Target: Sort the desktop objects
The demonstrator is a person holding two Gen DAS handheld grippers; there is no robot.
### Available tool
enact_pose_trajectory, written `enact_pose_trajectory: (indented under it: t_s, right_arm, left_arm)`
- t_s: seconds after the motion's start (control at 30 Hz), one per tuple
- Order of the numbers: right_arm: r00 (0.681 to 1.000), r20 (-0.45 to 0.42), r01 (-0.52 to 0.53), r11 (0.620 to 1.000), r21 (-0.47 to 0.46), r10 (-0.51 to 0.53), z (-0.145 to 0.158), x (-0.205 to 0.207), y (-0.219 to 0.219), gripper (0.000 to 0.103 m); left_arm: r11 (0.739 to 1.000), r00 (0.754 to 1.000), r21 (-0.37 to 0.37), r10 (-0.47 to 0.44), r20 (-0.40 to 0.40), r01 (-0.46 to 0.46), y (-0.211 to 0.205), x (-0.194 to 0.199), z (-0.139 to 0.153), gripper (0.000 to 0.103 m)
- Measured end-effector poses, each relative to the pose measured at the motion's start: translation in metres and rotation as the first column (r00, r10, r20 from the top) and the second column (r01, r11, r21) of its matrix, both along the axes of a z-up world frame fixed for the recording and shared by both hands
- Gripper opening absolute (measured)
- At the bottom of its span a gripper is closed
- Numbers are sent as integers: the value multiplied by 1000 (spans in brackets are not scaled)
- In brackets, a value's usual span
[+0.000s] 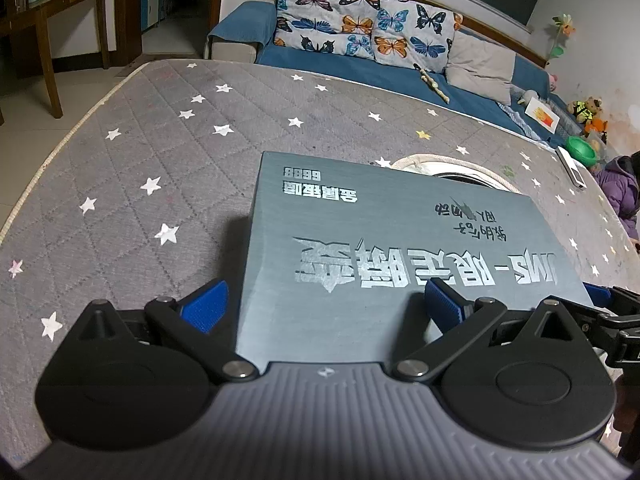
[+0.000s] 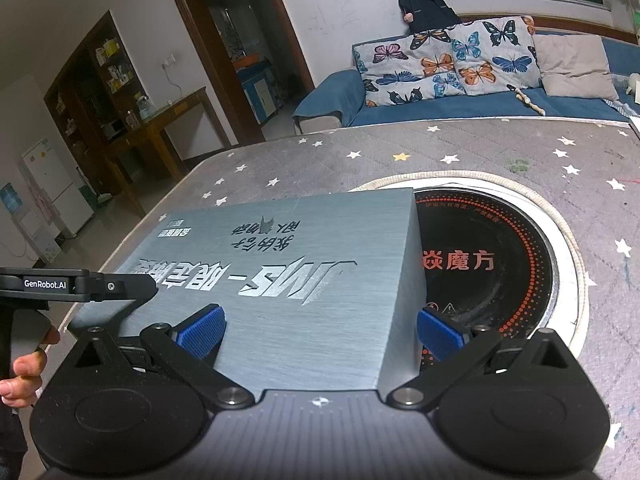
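Observation:
A flat grey box with silver lettering lies on the star-patterned grey table cover. It also shows in the right wrist view. My left gripper is open, its blue fingers astride the box's near left part. My right gripper is open, its blue fingers astride the box's near right corner. The left gripper's body shows at the left edge of the right wrist view. A round black induction cooktop is set in the table, partly under the box's right end.
A blue sofa with butterfly cushions stands beyond the table's far edge. A white remote and a green bowl are at the far right. A wooden desk stands far left. A person in purple is at the right.

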State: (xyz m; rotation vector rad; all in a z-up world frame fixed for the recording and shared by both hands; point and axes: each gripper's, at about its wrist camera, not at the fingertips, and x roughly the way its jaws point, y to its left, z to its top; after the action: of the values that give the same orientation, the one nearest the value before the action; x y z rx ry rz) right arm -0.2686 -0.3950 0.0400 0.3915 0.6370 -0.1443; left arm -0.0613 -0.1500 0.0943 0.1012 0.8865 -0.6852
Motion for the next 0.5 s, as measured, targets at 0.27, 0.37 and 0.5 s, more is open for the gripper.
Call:
enact_pose_trajectory:
  t_s: [0.27, 0.37, 0.5]
  right_arm:
    - [1000, 2, 2, 1000, -4, -2, 0, -2, 0, 103]
    - [1000, 2, 3, 1000, -11, -2, 0, -3, 1, 103]
    - [1000, 2, 3, 1000, -17, -3, 0, -3, 1, 103]
  left_arm:
    - [1000, 1000, 1, -1, 5, 1, 2, -1, 2, 103]
    - [1000, 1000, 1, -3, 10, 3, 2, -2, 2, 103]
    - [1000, 1000, 2, -3, 16, 3, 3, -4, 3, 103]
